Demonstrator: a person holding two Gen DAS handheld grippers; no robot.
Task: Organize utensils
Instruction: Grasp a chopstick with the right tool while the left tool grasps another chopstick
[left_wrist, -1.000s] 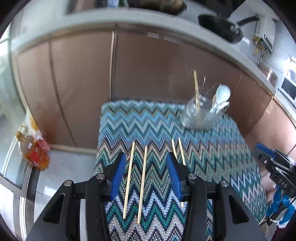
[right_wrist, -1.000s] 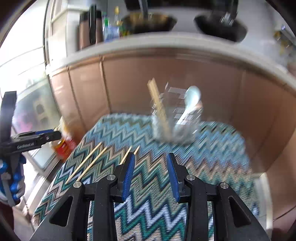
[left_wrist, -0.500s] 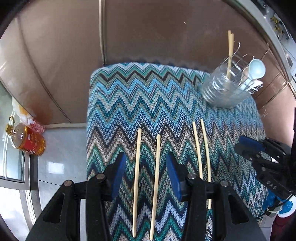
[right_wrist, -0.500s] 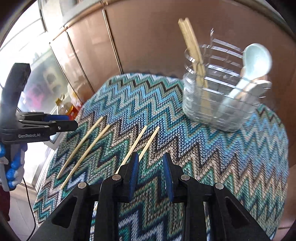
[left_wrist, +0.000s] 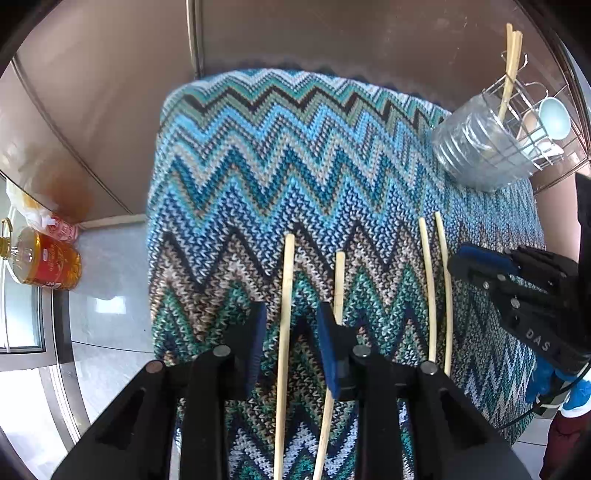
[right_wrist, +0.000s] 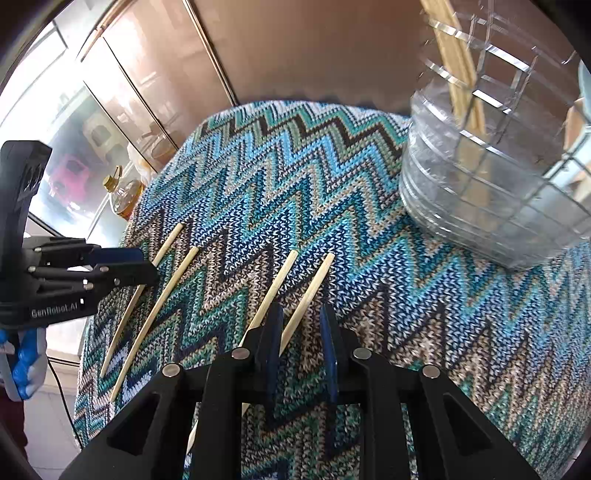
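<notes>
Two pairs of wooden chopsticks lie on a zigzag cloth (left_wrist: 258, 155). My left gripper (left_wrist: 290, 325) is open and low over the cloth, with the left pair's outer chopstick (left_wrist: 286, 295) between its jaws and the other stick (left_wrist: 339, 280) beside the right jaw. My right gripper (right_wrist: 299, 321) is open, lowered over the right pair, with one chopstick (right_wrist: 310, 291) between its jaws and the other (right_wrist: 275, 291) just left of them. A clear utensil holder (left_wrist: 480, 147) at the far right holds two chopsticks and pale spoons; it also shows in the right wrist view (right_wrist: 498, 177).
The cloth covers a small table in front of brown cabinet doors (left_wrist: 332, 33). An oil bottle (left_wrist: 44, 264) stands on the floor to the left. The cloth's left edge drops to tiled floor.
Both grippers have come down and forward toward the chopsticks. Each now straddles a stick. The right gripper's jaws have narrowed a little.
</notes>
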